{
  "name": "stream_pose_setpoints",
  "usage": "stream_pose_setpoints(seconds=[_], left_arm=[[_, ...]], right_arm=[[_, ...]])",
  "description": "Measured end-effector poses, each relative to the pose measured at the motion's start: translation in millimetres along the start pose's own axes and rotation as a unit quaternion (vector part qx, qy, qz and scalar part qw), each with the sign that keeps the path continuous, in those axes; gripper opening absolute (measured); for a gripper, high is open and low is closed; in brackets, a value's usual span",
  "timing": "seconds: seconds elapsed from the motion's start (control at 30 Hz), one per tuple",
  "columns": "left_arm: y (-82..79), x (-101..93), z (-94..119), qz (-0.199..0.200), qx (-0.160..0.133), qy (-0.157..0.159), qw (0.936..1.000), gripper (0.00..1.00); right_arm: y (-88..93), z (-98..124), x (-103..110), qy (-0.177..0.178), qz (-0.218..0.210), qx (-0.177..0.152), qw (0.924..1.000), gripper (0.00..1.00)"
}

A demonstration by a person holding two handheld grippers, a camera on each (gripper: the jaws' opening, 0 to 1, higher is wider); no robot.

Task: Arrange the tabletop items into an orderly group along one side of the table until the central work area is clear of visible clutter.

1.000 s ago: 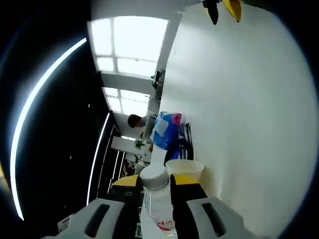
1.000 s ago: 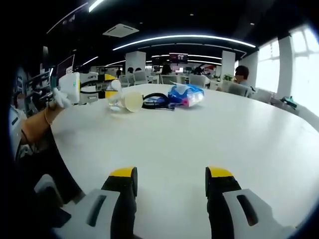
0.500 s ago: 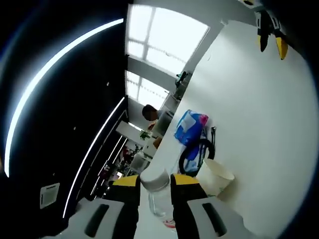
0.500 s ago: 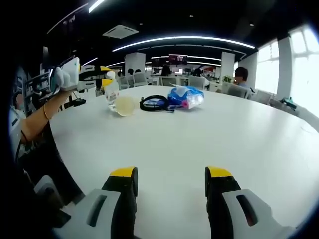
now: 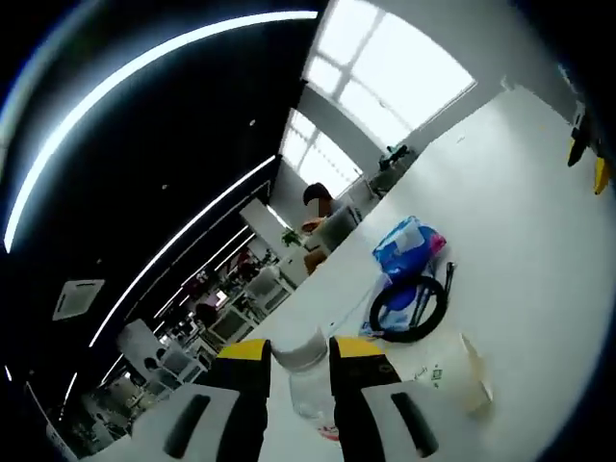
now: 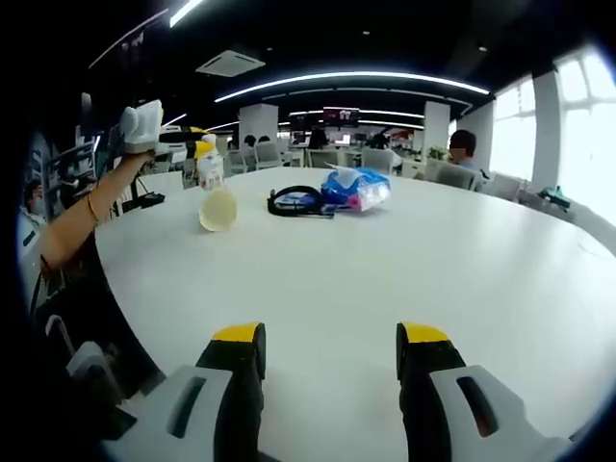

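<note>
In the left gripper view, the left gripper (image 5: 296,361) rises from six o'clock with its yellow-tipped jaws clenched on the neck of a clear plastic bottle (image 5: 306,385), just under its white cap. The bottle appears to be held clear of the white table (image 5: 539,289), probably so it can be carried to the group of items. Beside the jaws, toward four o'clock, a paper cup (image 5: 452,371) lies tipped on its side. Just past it, toward three o'clock, sits a coiled black cable (image 5: 412,308), and beyond that a blue wipes pack (image 5: 409,245). These three sit close together near one edge, which looks like the orderly group being built.

In the right gripper view, the right gripper (image 6: 327,361) rests low at six o'clock, jaws spread apart and gripping nothing, likely waiting its turn. The broad middle of the table (image 6: 404,260) ahead is bare. At ten o'clock a gloved hand (image 6: 141,125) holds the left gripper and bottle (image 6: 209,168) above the tipped cup (image 6: 218,209). The cable (image 6: 296,202) and wipes pack (image 6: 356,188) lie toward twelve o'clock.
</note>
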State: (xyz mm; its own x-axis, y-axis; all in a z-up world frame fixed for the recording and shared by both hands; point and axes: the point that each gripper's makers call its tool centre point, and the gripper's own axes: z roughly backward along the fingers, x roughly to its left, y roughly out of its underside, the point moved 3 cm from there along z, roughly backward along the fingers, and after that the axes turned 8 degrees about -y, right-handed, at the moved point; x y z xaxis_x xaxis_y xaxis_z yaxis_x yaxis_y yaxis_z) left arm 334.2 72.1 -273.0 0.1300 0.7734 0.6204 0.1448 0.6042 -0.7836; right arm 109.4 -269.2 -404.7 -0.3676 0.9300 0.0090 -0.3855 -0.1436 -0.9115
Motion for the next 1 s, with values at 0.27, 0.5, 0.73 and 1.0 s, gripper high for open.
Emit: stream_pose_setpoints(seconds=[0.27,0.5,0.73,1.0], left_arm=[[4.1,10.1,-9.4,0.036,0.041,-0.016,0.9984,0.22],[11.1,20.1,-17.9,0.069,0.067,-0.023,0.9951,0.22],[24.9,35.3,-24.2,0.152,0.089,-0.012,0.9843,0.22],[20.6,28.9,-28.9,0.149,0.104,-0.006,0.9833,0.23]], right_arm=[[-0.6,-1.6,2.4,-0.004,0.002,0.000,1.0000,0.53],[-2.6,-0.9,2.5,-0.006,0.003,-0.003,1.0000,0.53],[-3.3,-0.4,0.5,-0.006,0.004,-0.001,1.0000,0.52],[-4.9,2.6,0.2,-0.008,0.002,-0.004,1.0000,0.52]])
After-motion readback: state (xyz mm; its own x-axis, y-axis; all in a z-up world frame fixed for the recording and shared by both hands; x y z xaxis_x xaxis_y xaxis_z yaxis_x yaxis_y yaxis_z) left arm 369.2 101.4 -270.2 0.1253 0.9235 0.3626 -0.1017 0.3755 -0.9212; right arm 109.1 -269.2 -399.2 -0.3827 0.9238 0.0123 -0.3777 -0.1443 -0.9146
